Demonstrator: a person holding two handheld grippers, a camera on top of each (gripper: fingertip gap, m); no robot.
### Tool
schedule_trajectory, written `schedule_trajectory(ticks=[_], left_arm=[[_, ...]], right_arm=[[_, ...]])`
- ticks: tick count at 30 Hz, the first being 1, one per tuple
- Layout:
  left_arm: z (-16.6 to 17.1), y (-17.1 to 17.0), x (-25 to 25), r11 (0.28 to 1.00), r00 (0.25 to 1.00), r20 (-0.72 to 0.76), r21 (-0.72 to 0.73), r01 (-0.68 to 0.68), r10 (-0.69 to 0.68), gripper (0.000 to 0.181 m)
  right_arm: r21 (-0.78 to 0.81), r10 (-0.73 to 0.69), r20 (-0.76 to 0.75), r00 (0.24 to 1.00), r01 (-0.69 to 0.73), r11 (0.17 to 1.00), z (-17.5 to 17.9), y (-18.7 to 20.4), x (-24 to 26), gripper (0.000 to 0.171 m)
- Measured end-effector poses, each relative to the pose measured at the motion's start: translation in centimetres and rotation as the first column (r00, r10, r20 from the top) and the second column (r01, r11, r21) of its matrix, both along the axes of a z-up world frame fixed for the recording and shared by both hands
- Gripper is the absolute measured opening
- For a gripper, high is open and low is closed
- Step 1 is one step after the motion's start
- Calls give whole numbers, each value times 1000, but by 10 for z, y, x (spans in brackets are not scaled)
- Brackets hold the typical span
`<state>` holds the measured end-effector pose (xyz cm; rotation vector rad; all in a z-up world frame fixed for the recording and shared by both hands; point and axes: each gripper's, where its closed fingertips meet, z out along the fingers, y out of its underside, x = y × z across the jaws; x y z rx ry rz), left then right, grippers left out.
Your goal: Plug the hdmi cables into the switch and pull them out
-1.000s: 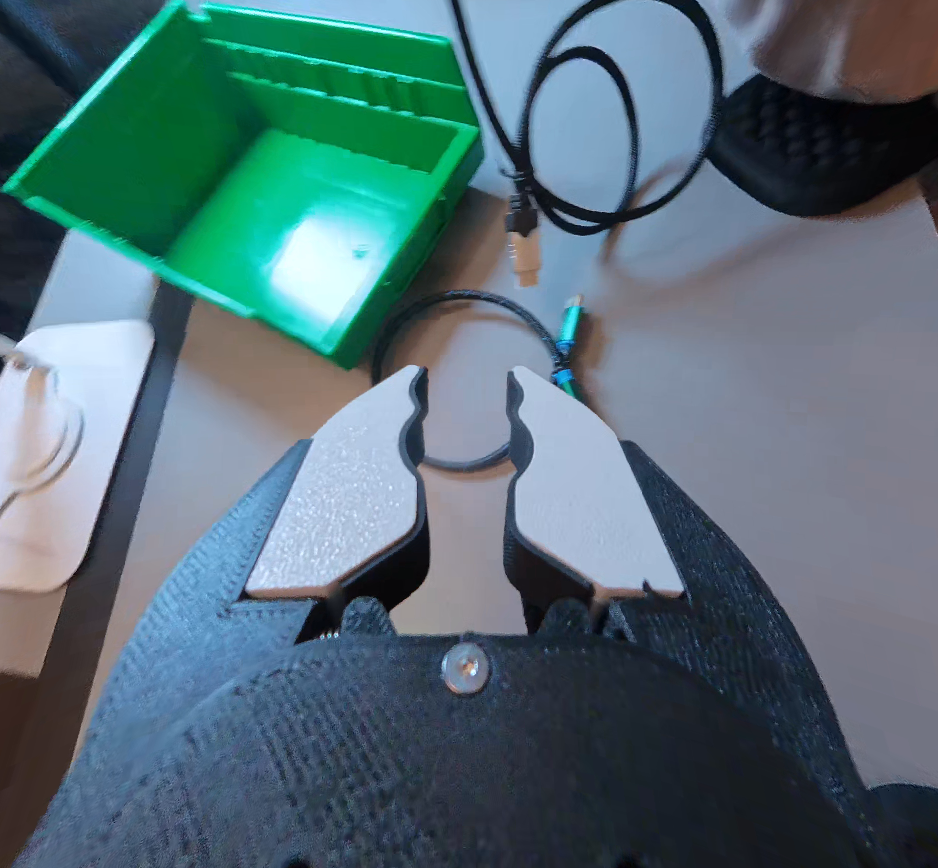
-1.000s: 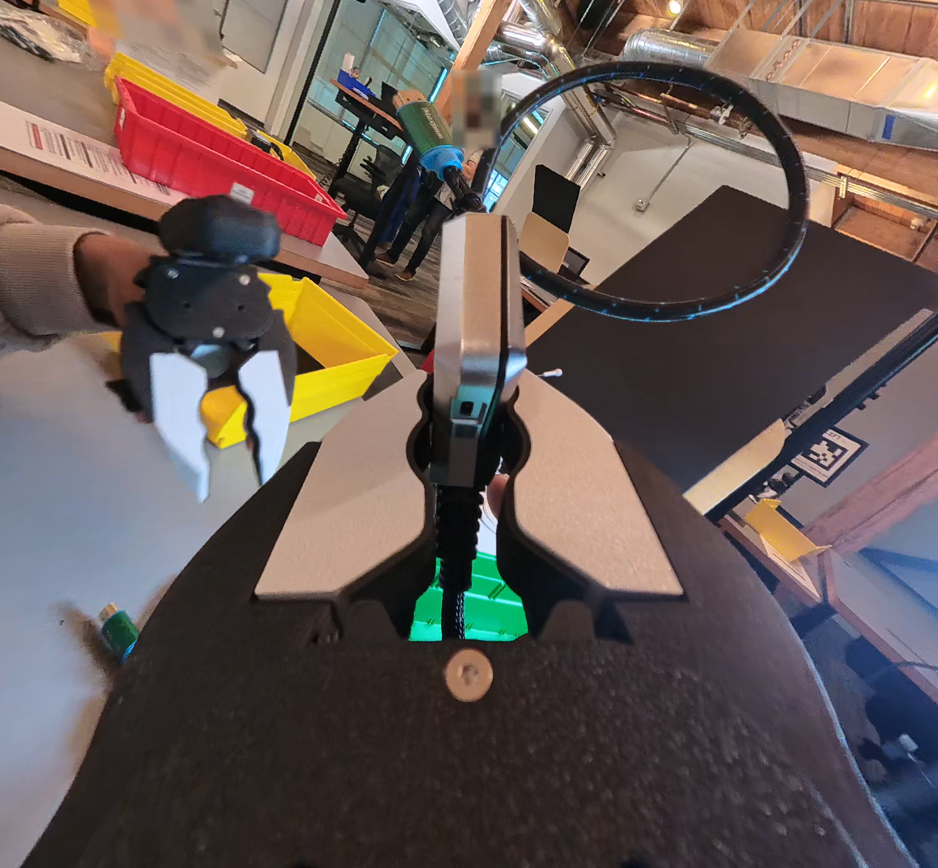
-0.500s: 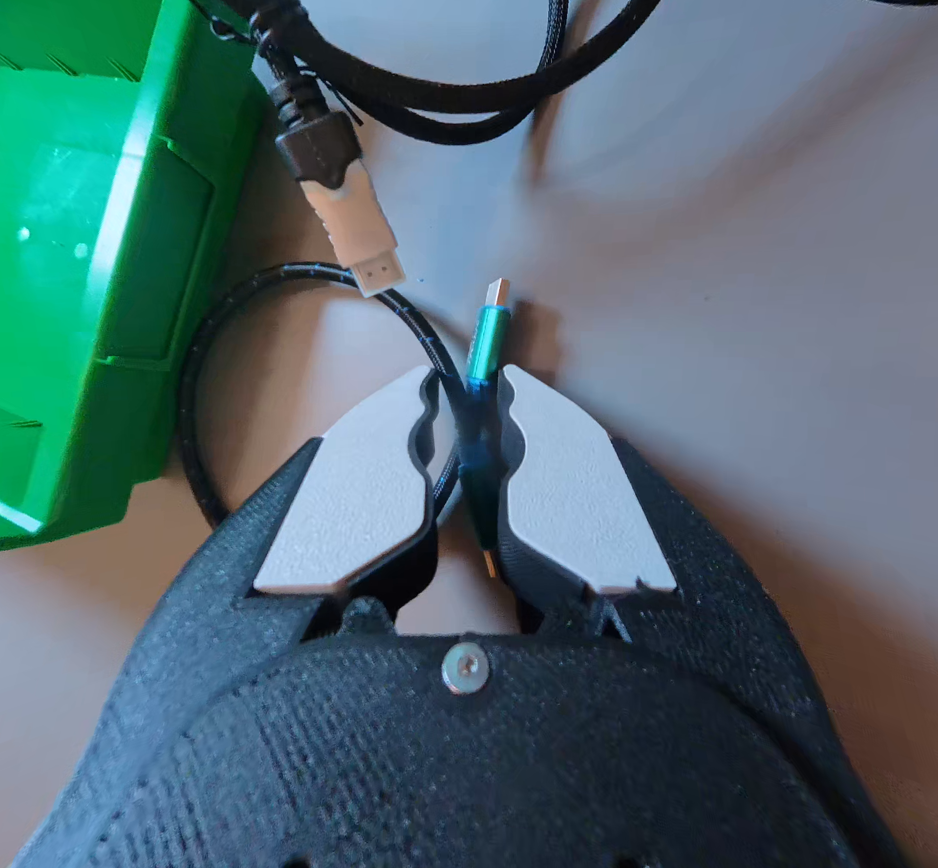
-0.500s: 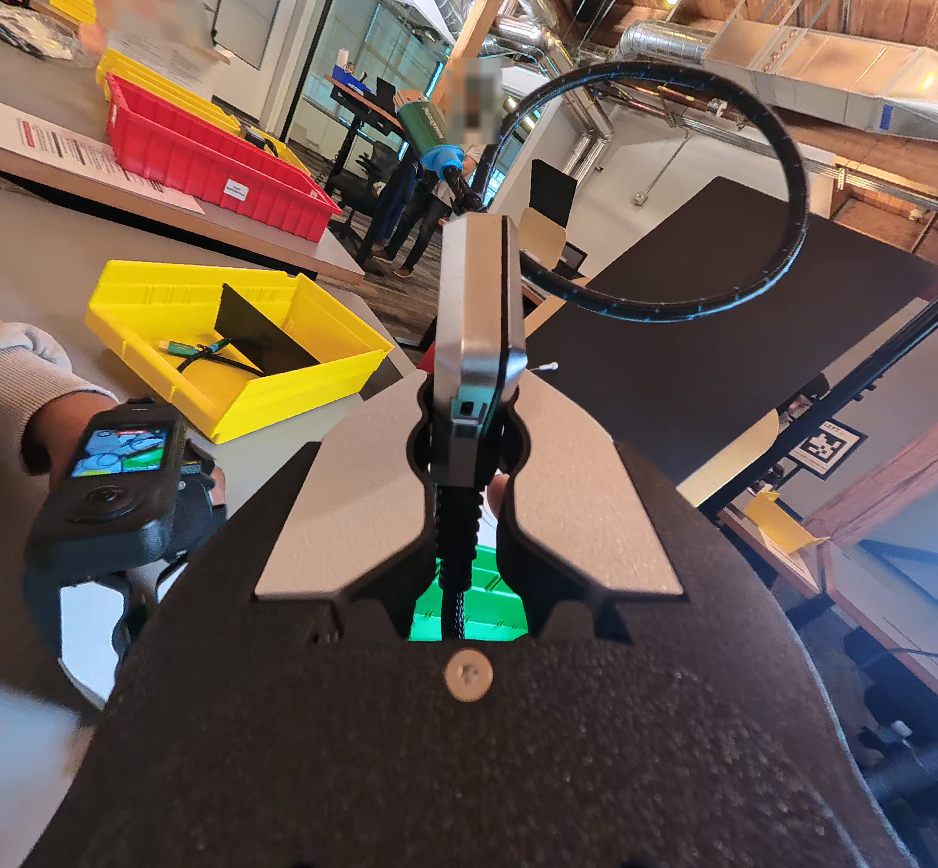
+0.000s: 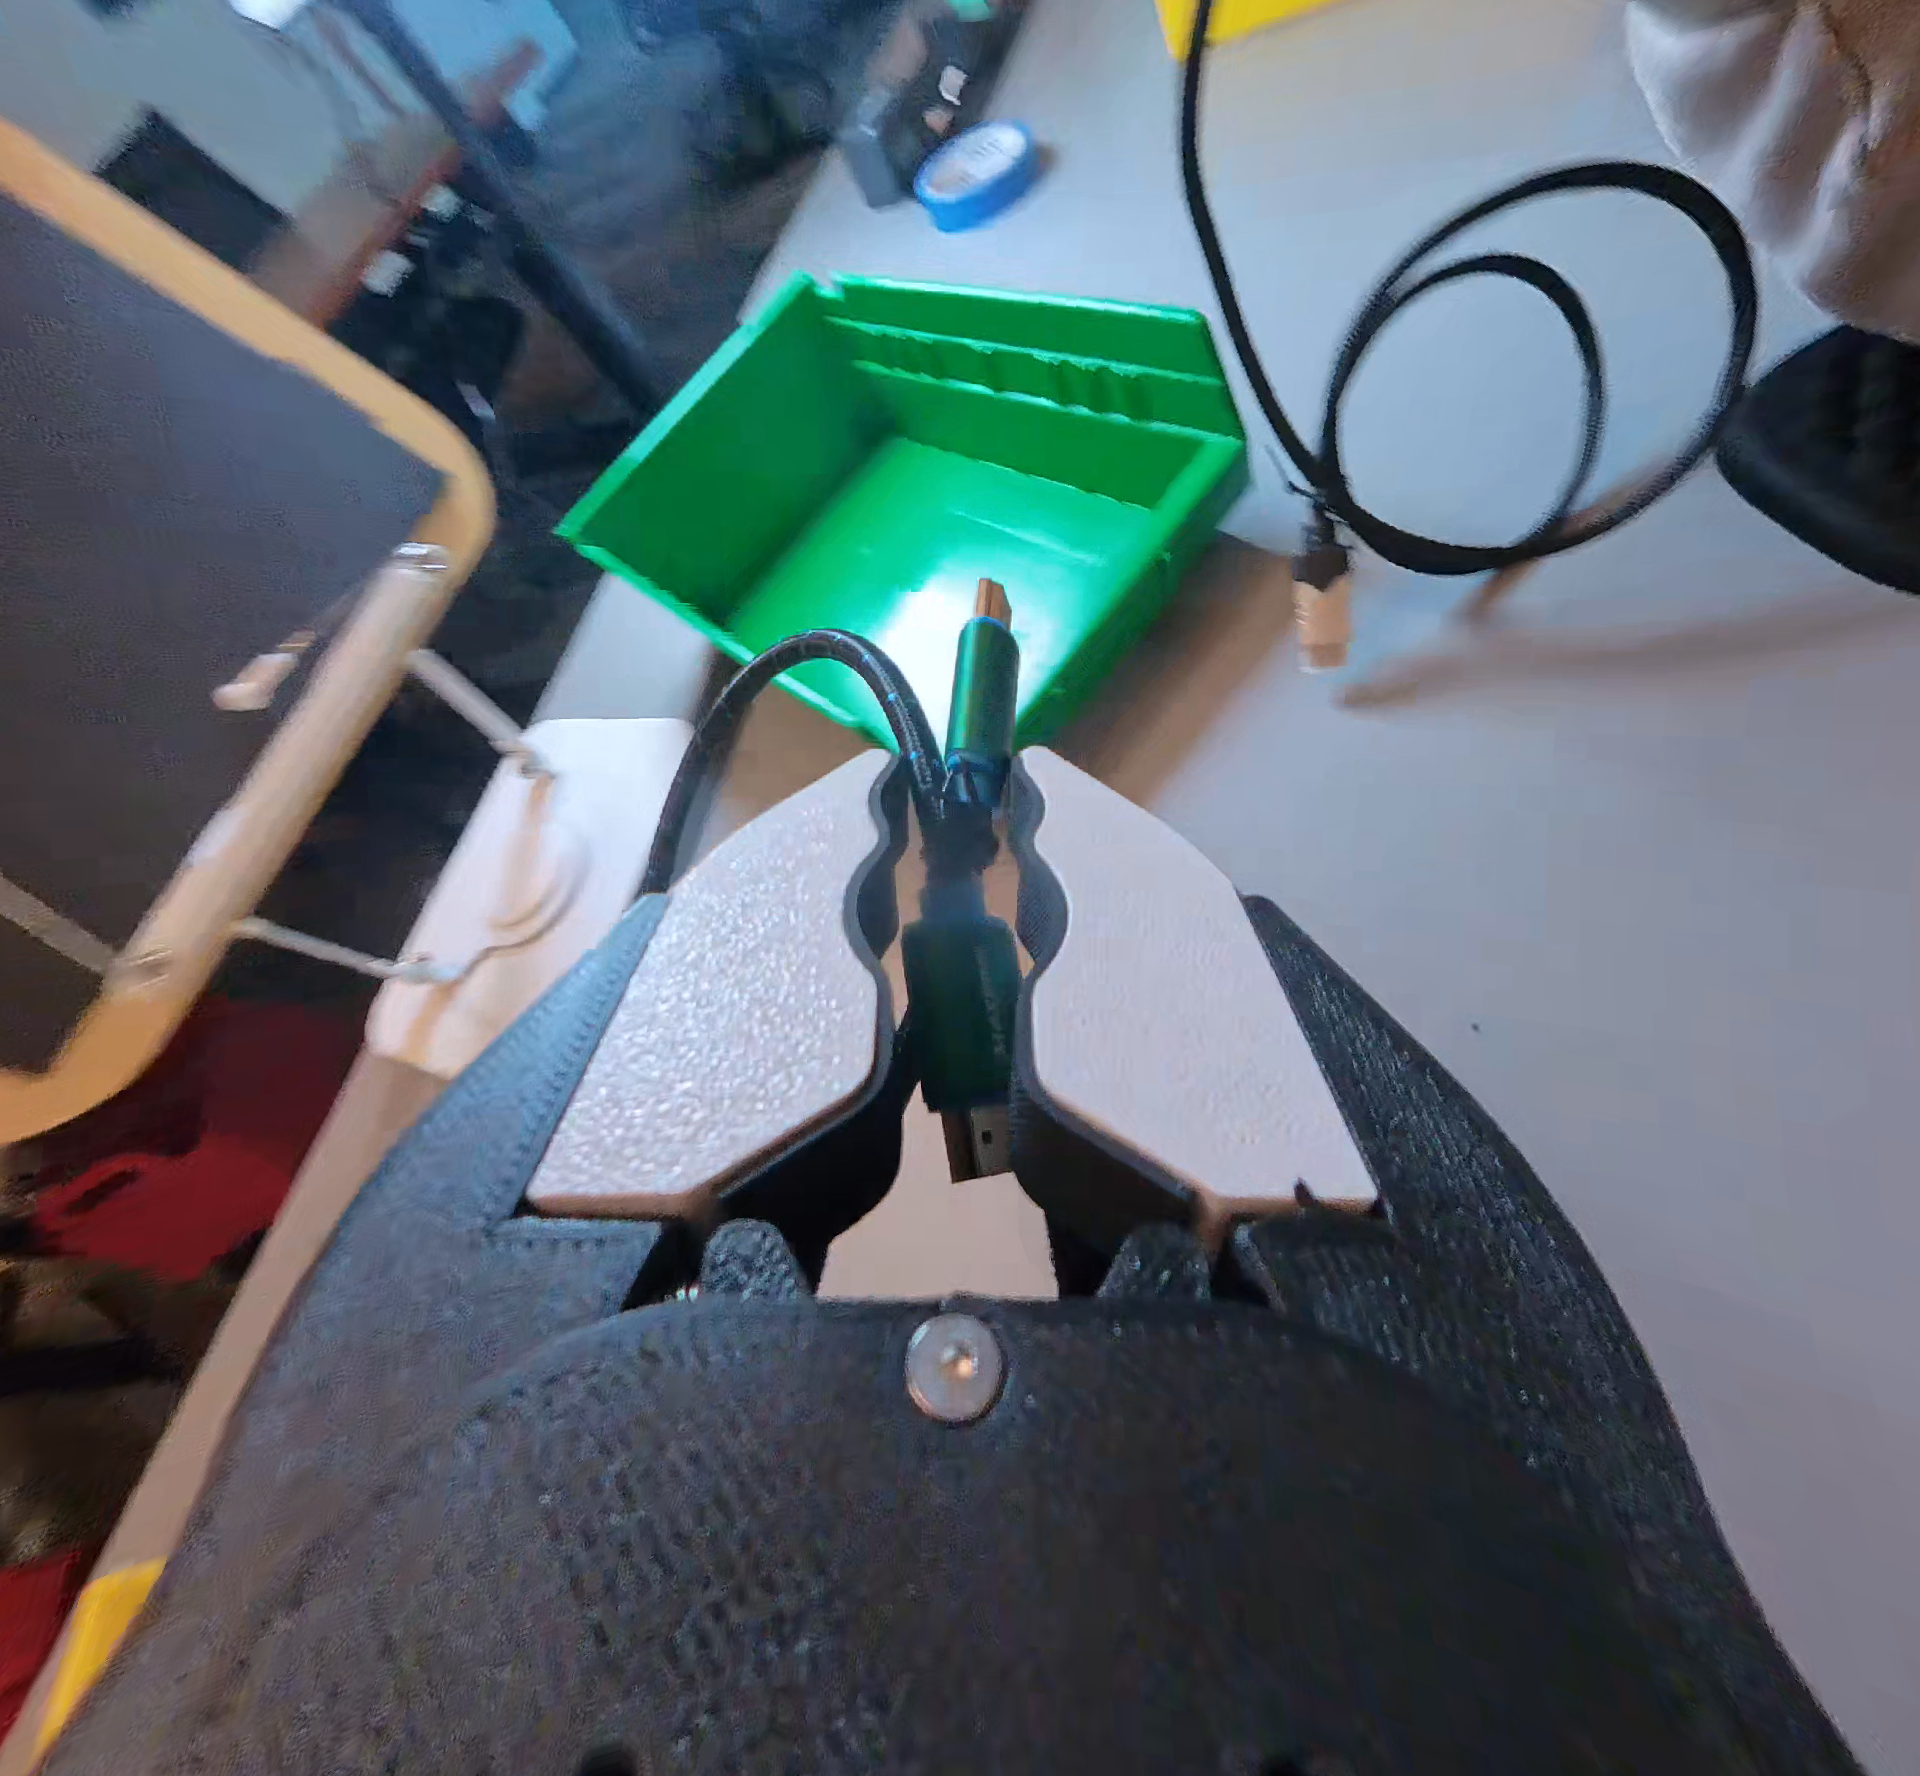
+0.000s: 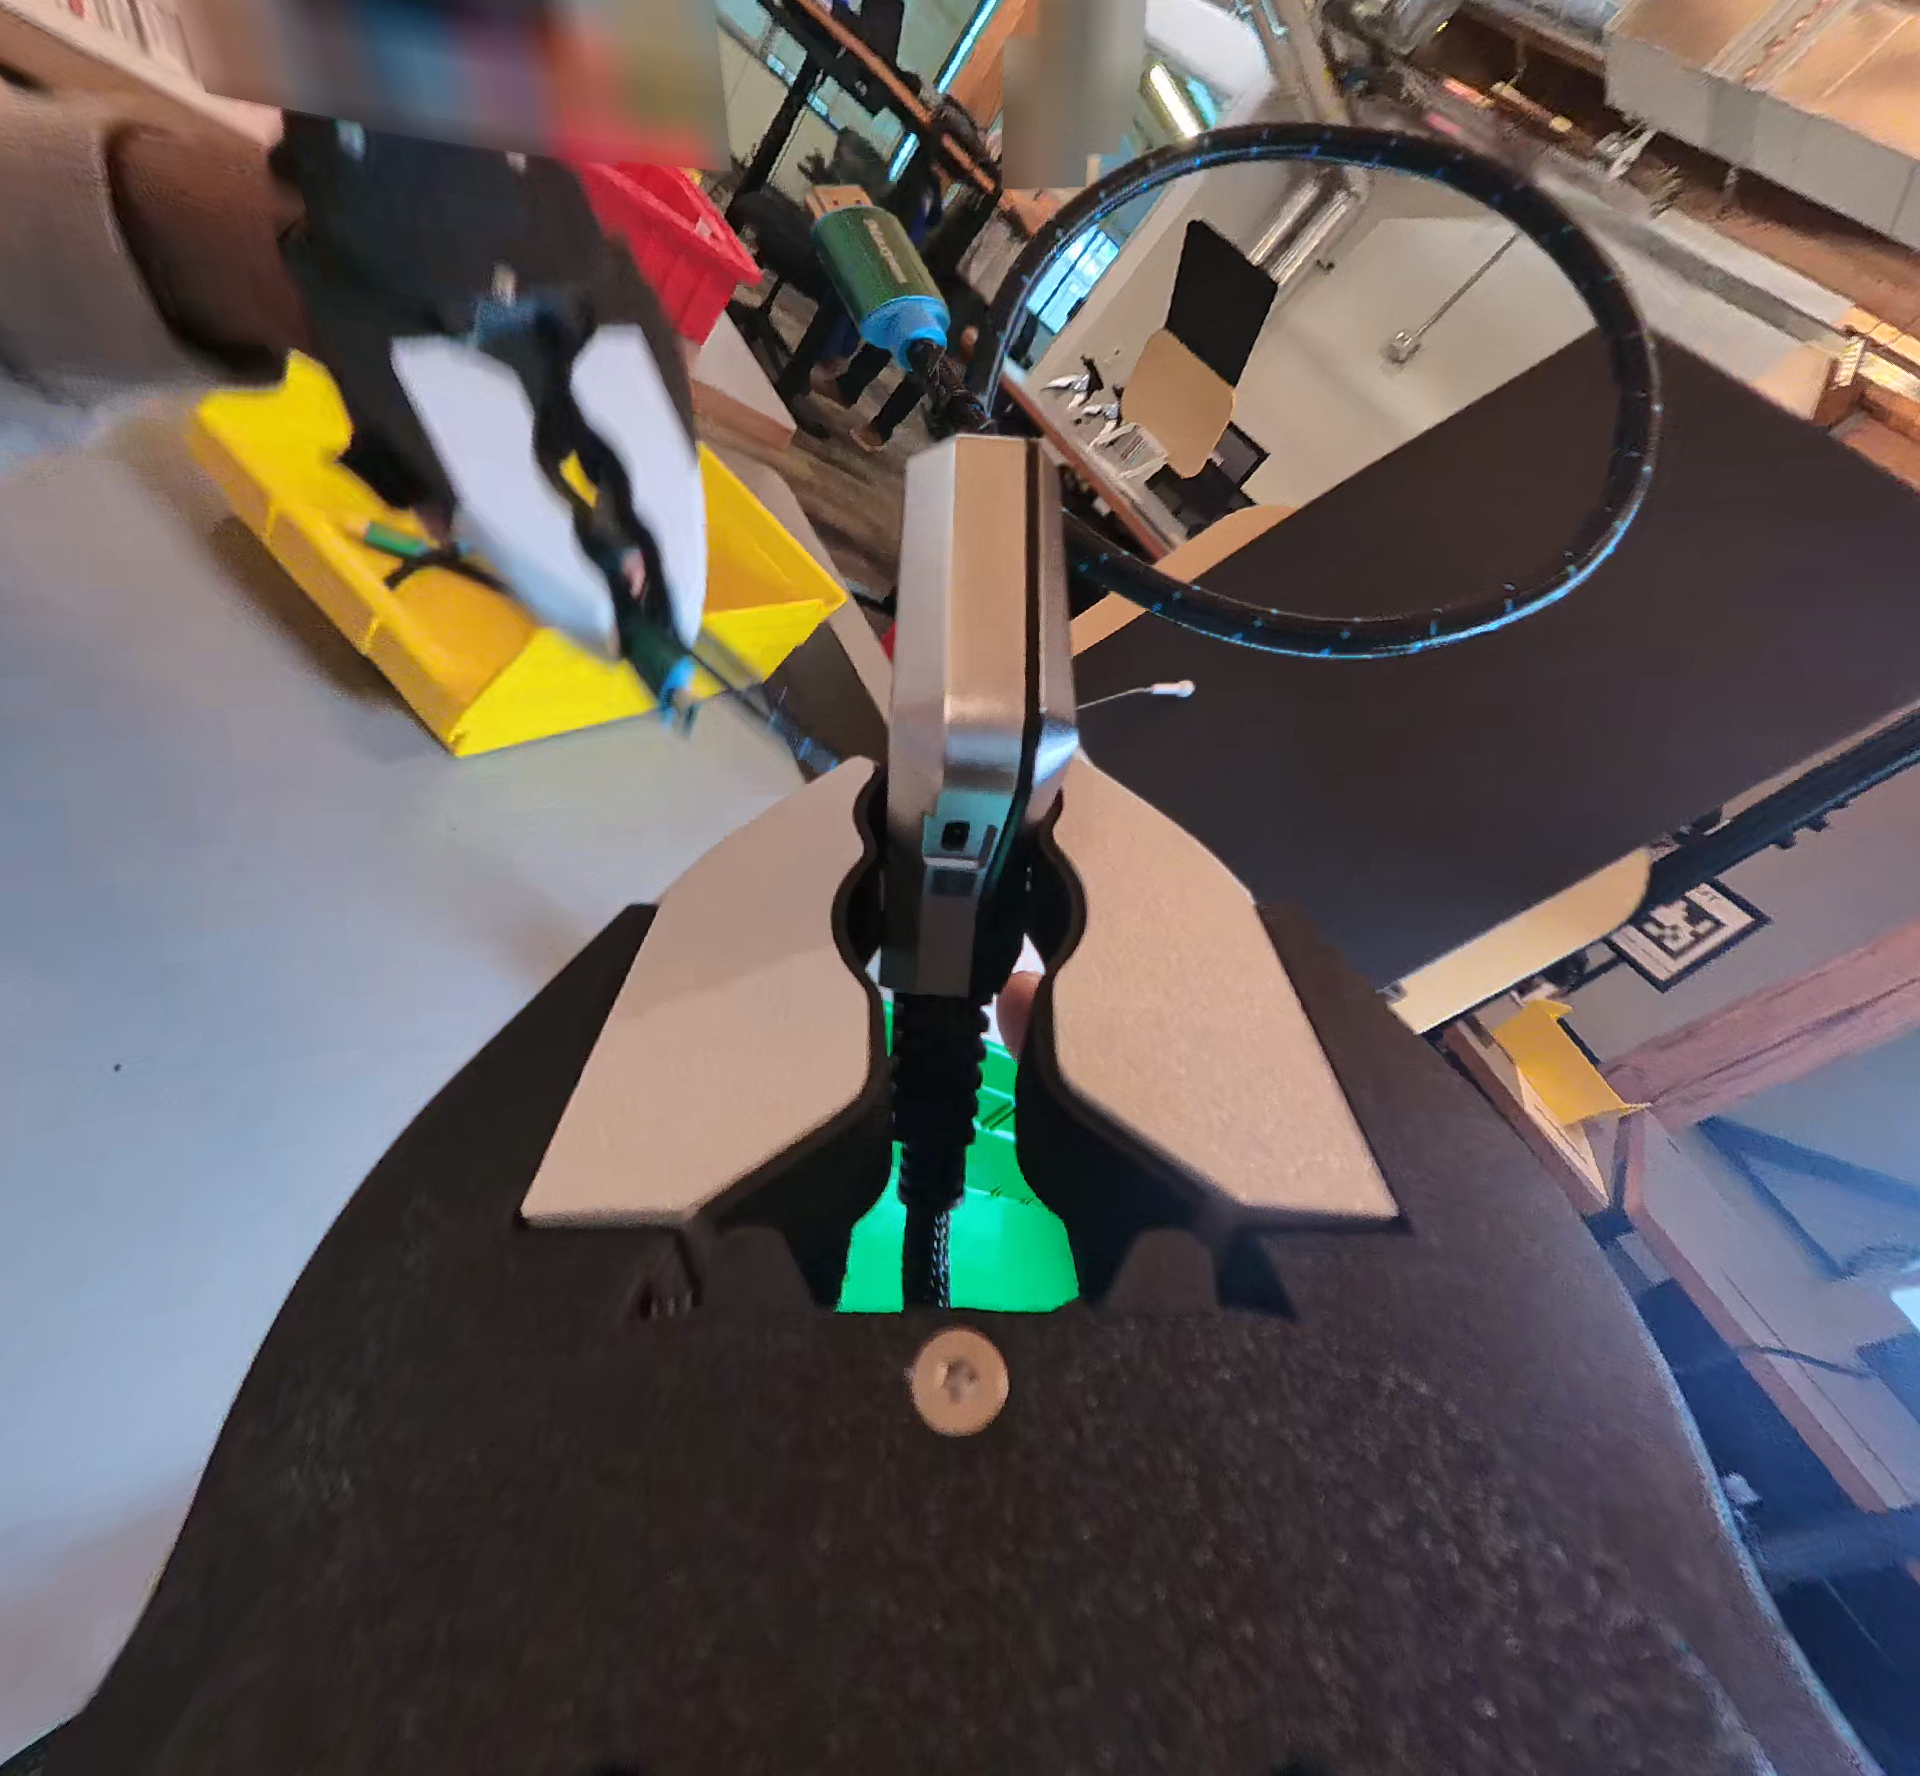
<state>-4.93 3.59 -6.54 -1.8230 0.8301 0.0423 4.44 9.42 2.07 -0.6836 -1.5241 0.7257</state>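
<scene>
My left gripper (image 5: 956,781) is shut on a short black braided hdmi cable (image 5: 790,666) with green plugs. One green plug (image 5: 982,677) points forward past the fingertips. The other green plug (image 5: 961,1030) lies between the fingers. My right gripper (image 6: 966,781) is shut on the grey metal switch (image 6: 971,646), held on edge and upright. A black braided cable (image 6: 1538,583) loops from the switch's top to a free green plug (image 6: 878,277). The left gripper with its cable shows blurred in the right wrist view (image 6: 551,479).
A green bin (image 5: 935,479) sits on the grey table (image 5: 1558,895) ahead of the left gripper. A longer black cable (image 5: 1507,407) with a tan plug (image 5: 1322,604) coils to the right. A yellow bin (image 6: 499,646), blue tape roll (image 5: 977,173) and a dark board (image 6: 1455,739) stand around. Tip to tip, the grippers are about 15 cm apart.
My left gripper has shut on the green-plugged cable and lifted it off the table. It has risen into the right wrist view. The right gripper holds the switch steady.
</scene>
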Motion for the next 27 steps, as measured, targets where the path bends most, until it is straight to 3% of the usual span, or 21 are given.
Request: schedule_trajectory(ticks=[5,9,16,27], left_arm=[[58,-35,-46,972,978,-101,166,-167,185,18],[76,-57,-53,959,959,-161,204,-198,233,18],[33,-34,-6,991,933,-337,87,-100,123,18],[-8,-28,8,996,899,-436,-57,-63,32,18]], right_arm=[[110,-32,120,992,19,994,-36,-6,-24,24],[228,-78,221,972,27,973,-70,-9,-43,24],[357,-124,321,939,1,934,-114,-17,-64,24],[313,-34,355,934,-84,946,-130,-30,-68,23]])
